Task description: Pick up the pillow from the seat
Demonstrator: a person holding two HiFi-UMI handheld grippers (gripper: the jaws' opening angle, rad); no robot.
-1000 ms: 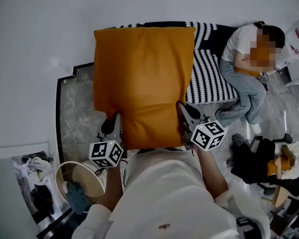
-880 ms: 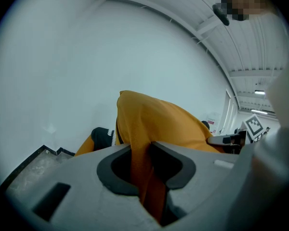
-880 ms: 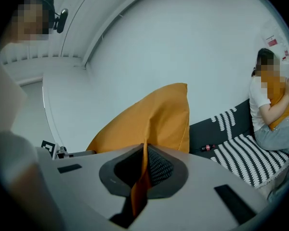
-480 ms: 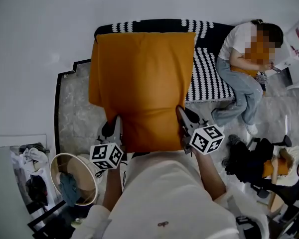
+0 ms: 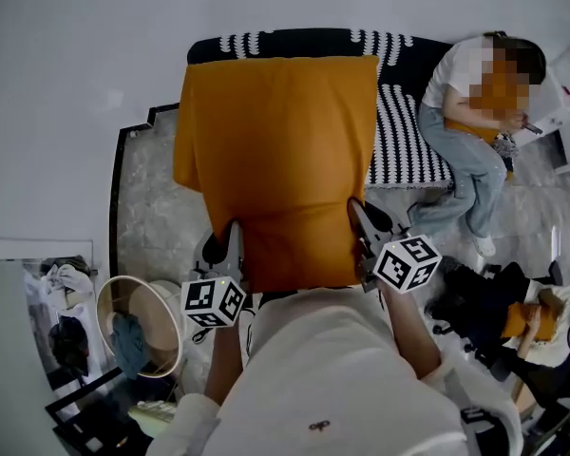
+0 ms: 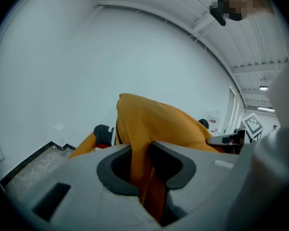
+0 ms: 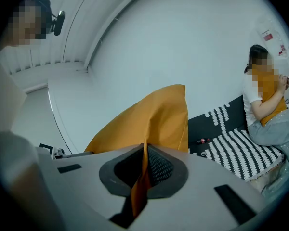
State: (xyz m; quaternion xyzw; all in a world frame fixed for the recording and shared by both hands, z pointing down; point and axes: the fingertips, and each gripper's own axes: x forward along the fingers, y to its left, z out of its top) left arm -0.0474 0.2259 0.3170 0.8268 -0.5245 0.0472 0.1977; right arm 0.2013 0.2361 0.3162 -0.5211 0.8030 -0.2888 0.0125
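A large orange pillow (image 5: 280,160) hangs in the air in front of me, held by its near edge from both sides. My left gripper (image 5: 236,247) is shut on the pillow's near left corner, with orange fabric (image 6: 143,167) pinched between its jaws. My right gripper (image 5: 361,226) is shut on the near right corner, a thin fold of fabric (image 7: 140,186) between its jaws. The black-and-white striped seat (image 5: 399,131) lies behind the pillow, mostly hidden by it.
A person (image 5: 470,122) sits on the right end of the seat, legs stretched to the floor. A round basket (image 5: 138,326) with cloth stands at lower left. Another person (image 5: 513,321) sits low at right. A white wall (image 5: 76,65) runs behind the seat.
Both grippers and the pillow have shifted a little across the view with my body; the seat and seated person sit slightly higher and the basket has slid along the lower left. The grip is unchanged.
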